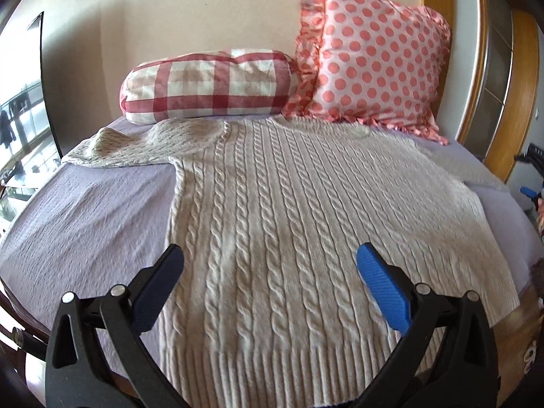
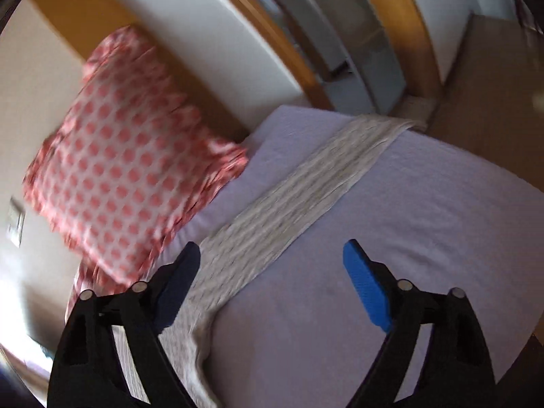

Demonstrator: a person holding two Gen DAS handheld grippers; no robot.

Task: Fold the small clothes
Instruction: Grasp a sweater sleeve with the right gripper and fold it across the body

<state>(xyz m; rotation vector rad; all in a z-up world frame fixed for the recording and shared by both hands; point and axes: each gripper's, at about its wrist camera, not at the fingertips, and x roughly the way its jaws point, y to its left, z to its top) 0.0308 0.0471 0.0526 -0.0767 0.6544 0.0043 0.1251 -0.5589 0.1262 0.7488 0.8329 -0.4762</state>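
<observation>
A cream cable-knit sweater [image 1: 289,210] lies flat on the lilac bed cover [image 1: 85,217], hem towards me, one sleeve [image 1: 119,149] stretched out to the left. My left gripper [image 1: 270,261] is open and empty, hovering over the hem. In the right wrist view the other sleeve [image 2: 299,183] runs diagonally across the cover [image 2: 408,238] to the bed's far edge. My right gripper [image 2: 272,255] is open and empty above that sleeve. This view is motion-blurred.
A red checked bolster [image 1: 210,88] and a pink polka-dot pillow [image 1: 374,57] lean against the wall at the head of the bed; the pillow also shows in the right wrist view [image 2: 129,156]. A wooden door frame [image 1: 516,102] stands on the right.
</observation>
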